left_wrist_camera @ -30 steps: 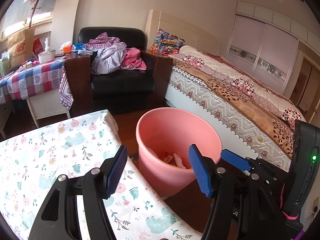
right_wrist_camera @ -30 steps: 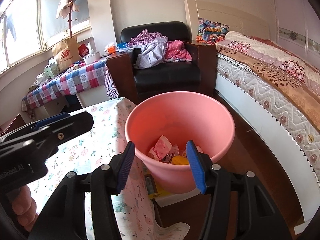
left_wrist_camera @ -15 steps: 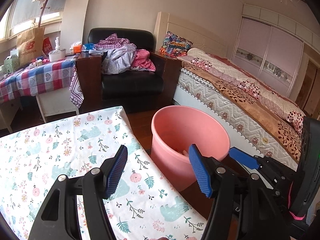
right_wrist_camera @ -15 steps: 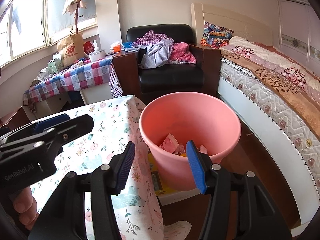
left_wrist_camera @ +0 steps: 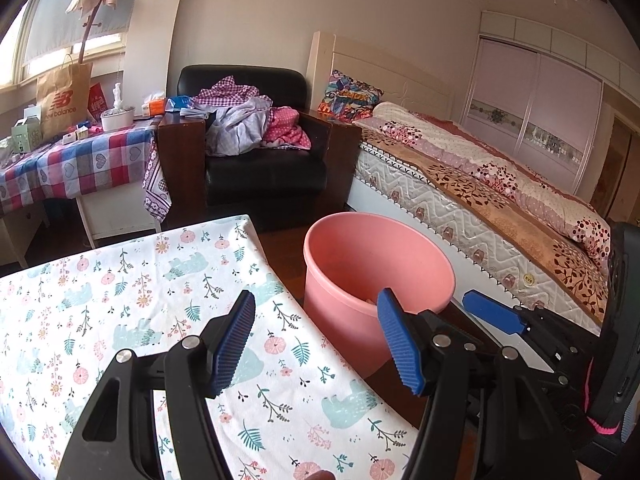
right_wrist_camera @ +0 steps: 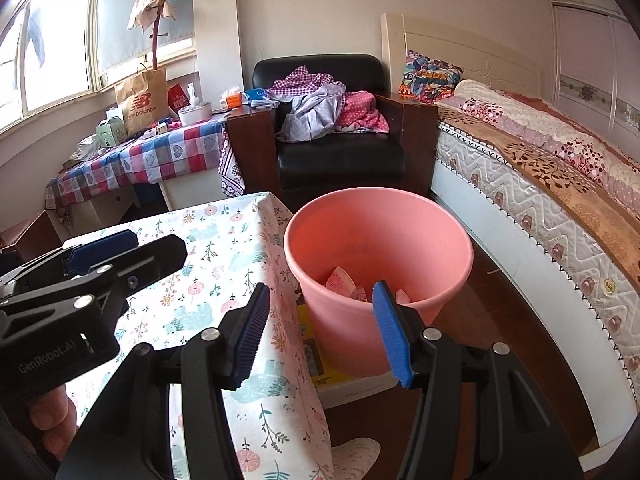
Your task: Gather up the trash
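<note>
Jaws of both the left gripper (left_wrist_camera: 316,336) and right gripper (right_wrist_camera: 320,326) are standing apart, gripping nothing, hovering near the floral-clothed desk's (left_wrist_camera: 120,300) right edge. Beyond it, scraps of crumpled paper trash (right_wrist_camera: 340,280) are lying inside the round pink plastic bucket (right_wrist_camera: 378,236). Judging by this, another piece is needing locating next.

Both wrist views look forward past their own tongs, sharing the bin (left_wrist_camera: 378,264) (right_wrist_camera: 378,240) just ahead and the armchair (left_wrist_camera: 260,160) (right_wrist_camera: 340,140) beyond.
</note>
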`<state>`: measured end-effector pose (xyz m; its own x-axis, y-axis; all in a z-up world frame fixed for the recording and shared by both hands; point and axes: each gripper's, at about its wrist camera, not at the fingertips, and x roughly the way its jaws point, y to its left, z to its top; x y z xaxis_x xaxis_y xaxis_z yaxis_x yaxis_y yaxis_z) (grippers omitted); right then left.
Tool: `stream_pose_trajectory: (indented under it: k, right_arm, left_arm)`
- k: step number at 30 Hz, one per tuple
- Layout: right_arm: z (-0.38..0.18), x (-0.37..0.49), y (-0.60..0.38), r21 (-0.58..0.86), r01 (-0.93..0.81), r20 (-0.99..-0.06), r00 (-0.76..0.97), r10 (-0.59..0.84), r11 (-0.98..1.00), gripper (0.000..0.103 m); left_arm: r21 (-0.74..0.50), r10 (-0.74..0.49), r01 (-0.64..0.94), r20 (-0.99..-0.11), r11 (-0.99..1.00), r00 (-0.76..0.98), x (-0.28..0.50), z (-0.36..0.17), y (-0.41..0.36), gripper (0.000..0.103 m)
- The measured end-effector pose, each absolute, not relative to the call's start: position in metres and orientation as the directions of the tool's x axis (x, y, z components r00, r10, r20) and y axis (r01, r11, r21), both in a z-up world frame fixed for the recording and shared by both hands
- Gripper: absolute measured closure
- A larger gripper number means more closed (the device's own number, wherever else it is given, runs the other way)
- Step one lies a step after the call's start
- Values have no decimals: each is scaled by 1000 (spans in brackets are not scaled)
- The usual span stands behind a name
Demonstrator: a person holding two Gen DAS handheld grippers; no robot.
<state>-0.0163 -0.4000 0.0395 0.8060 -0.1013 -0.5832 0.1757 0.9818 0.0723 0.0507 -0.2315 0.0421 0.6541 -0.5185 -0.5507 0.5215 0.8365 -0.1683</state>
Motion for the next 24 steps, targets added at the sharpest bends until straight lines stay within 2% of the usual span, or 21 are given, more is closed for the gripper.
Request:
stream_pose_trajectory:
  k: [24]
  right_arm:
    - [42,-31,-390,95,178,-562,822,-95,979,49]
  left_arm:
    - [-155,-506,513,-549,844,665,37,40,-224,41]
